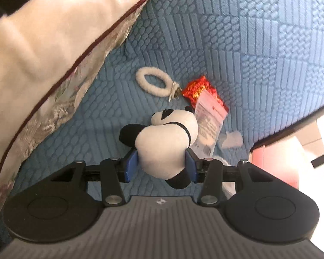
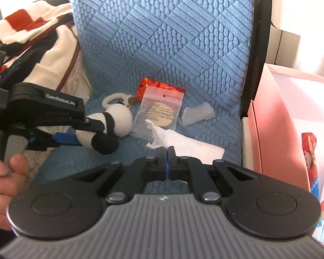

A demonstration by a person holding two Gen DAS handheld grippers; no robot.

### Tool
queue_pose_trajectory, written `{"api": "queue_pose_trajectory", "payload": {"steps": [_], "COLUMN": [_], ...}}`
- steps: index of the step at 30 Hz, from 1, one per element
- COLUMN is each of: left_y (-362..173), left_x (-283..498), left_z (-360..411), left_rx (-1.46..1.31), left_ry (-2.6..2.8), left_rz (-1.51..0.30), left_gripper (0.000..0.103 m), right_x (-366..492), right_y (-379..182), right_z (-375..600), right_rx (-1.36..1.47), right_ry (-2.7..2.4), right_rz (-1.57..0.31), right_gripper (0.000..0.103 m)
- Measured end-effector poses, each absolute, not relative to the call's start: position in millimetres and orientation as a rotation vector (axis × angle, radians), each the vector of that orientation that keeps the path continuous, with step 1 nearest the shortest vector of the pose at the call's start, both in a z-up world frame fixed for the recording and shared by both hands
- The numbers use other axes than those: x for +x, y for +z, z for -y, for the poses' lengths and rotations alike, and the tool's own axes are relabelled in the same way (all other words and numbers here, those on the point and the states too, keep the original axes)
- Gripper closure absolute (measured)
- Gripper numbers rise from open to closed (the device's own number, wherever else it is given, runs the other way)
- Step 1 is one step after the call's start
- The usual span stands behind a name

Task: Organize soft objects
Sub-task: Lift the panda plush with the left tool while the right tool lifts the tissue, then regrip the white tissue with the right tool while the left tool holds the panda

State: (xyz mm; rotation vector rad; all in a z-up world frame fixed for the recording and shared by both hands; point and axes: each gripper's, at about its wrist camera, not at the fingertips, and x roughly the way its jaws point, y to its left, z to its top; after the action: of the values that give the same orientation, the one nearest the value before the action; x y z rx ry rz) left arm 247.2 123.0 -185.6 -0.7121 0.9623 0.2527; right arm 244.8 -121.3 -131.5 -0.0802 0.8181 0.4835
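Plush panda, pinched by left gripper, may slip; right gripper, beside it, seemingly pinches white wrap, which could tear.

blue quilted seat cover, red foil packet with a clear labelled sachet lying over its near edge, pink box at right, black frame bar between
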Motion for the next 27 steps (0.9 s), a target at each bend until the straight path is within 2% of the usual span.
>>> {"api": "queue_pose_trajectory", "payload": {"steps": [27], "left_y": [-167.1], "left_x": [154.3], "left_z": [-59.1], "left_rx": [-0.589], "left_ry": [0.211], "left_rz": [-0.984], "left_gripper": [0.051], "right_x": [160.6], "right_y": [-142.6], "right_z": [155.3], "right_rx": [-0.101], "right_ry": [0.494], "right_rz": [-0.870], "right_gripper": [0.099]}}
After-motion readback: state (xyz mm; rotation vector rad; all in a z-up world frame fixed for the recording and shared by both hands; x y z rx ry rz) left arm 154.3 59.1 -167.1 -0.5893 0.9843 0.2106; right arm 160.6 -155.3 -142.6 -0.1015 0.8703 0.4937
